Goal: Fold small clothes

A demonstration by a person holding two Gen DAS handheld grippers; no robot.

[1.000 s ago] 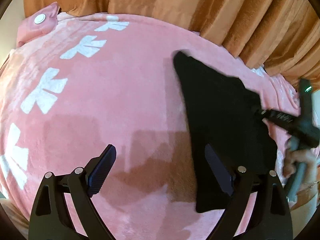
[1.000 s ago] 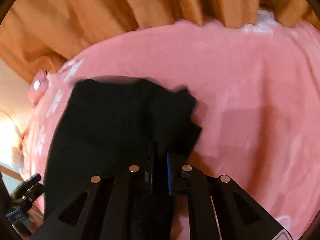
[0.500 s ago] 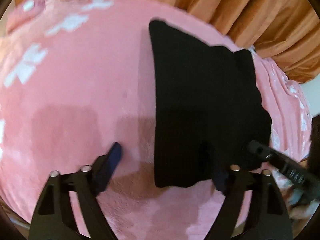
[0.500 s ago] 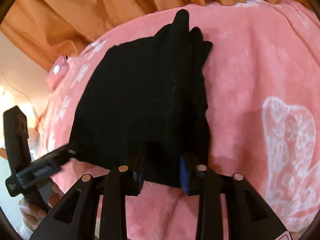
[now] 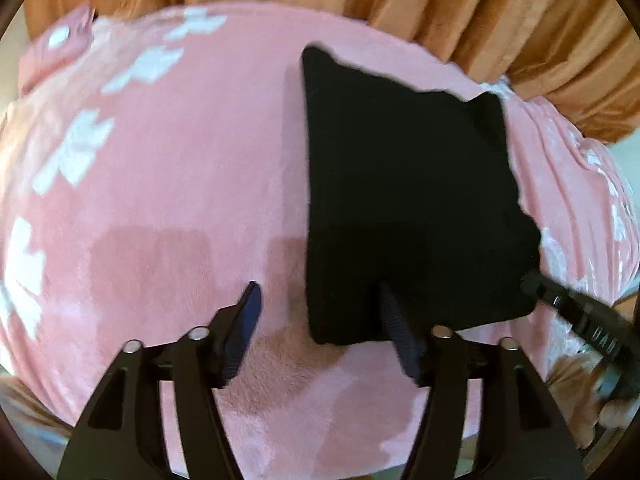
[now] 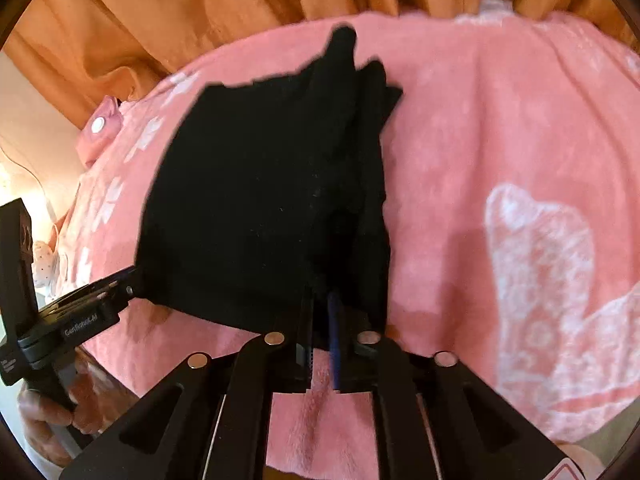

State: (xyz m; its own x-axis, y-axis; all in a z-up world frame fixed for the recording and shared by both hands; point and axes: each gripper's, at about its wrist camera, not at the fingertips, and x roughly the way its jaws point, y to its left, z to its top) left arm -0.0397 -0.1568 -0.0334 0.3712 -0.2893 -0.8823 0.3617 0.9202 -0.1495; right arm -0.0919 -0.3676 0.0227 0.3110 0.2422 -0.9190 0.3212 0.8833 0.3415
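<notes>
A black garment (image 5: 400, 184) lies folded on the pink blanket (image 5: 180, 168), with bunched layers along its right side in the right wrist view (image 6: 260, 200). My left gripper (image 5: 320, 312) is open and straddles the garment's near left corner; its right finger (image 5: 396, 320) overlaps the cloth without pinching it. My right gripper (image 6: 320, 320) stands at the garment's near edge. Its jaws are a narrow slit, just starting to open, with the cloth's edge still pinched between them. Each gripper shows in the other's view, the right gripper (image 5: 560, 304) on the right and the left gripper (image 6: 128, 280) on the left.
Orange curtains (image 5: 480, 8) hang close behind the blanket. A pink flap with a white snap (image 6: 98, 124) sits at the far left corner. A large white heart print (image 6: 540, 260) marks the blanket on the right. A person's hand (image 6: 44, 412) holds the left gripper's handle.
The right gripper has drawn the black garment toward the near edge and the cloth now lies flat. The left gripper's jaws have narrowed and it has shifted onto the garment's near left corner.
</notes>
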